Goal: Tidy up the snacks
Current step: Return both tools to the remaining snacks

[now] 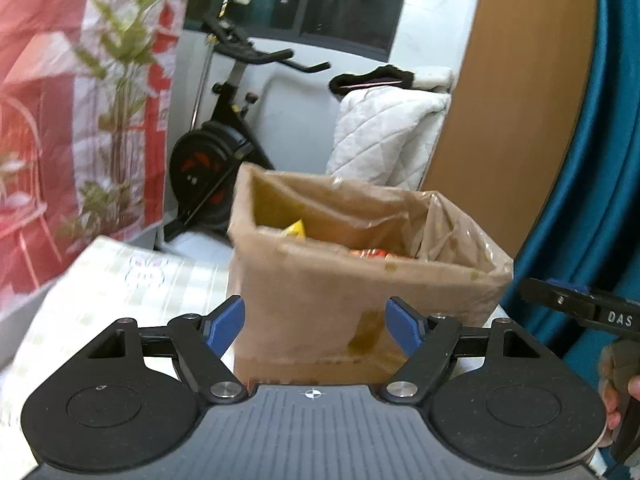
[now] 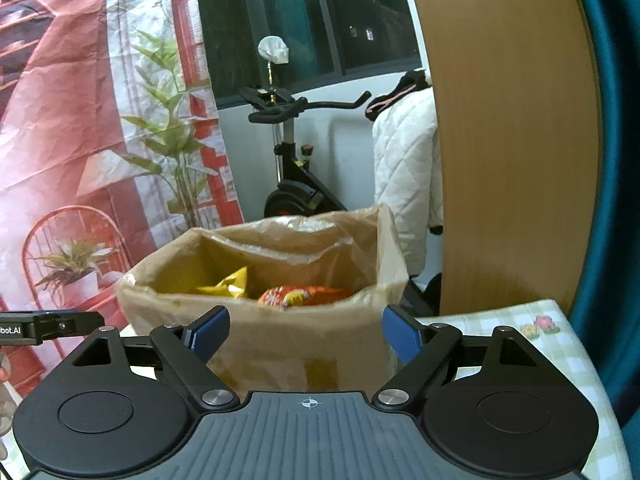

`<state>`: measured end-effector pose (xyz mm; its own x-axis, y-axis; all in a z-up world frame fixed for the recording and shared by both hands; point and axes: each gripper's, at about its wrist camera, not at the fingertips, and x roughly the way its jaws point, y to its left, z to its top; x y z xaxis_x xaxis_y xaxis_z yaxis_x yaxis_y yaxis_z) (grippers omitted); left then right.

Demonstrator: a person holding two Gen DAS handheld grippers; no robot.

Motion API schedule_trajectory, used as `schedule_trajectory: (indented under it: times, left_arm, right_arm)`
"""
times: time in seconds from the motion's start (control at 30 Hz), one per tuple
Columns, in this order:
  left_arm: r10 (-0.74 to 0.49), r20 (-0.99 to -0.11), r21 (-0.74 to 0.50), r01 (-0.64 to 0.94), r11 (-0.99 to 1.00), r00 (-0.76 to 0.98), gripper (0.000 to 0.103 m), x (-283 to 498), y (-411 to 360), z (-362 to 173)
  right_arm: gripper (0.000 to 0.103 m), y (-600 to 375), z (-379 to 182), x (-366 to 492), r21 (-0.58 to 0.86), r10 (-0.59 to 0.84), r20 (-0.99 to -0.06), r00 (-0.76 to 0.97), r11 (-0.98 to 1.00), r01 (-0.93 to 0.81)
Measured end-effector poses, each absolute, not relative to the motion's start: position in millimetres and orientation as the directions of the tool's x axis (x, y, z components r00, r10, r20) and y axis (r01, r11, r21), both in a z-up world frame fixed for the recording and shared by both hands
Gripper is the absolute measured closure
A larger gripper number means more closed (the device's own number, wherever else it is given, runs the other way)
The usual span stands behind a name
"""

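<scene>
Left gripper (image 1: 316, 322) wide apart, empty | right gripper (image 2: 306, 330) likewise spread, empty | box (image 2: 280, 336) straight ahead of both, yellow packet (image 2: 228, 286) and orange packet (image 2: 304, 295) inside | keep fingers clear of liner (image 1: 360, 208), approach level.

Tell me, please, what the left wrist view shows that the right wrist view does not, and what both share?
Only the left wrist view shows the right gripper at its right edge, with part of the hand holding it. Only the right wrist view shows the flower print on the checked tablecloth and the red chair on the backdrop. Both share the lined cardboard box with a yellow packet and an orange packet inside, the exercise bike and the white quilted jacket.
</scene>
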<state>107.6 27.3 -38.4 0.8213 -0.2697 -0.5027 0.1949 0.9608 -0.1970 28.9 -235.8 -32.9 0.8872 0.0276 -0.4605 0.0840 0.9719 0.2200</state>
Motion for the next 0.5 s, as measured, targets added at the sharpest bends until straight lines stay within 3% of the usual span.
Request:
schedule_trajectory:
  times: [0.5]
  left_arm:
    - [-0.248, -0.571, -0.165, 0.187, 0.968, 0.782, 0.024, 95, 17, -117]
  right_arm:
    - [0.022, -228, -122, 3, 0.165, -0.021, -0.573, 0.82, 0.976, 0.14]
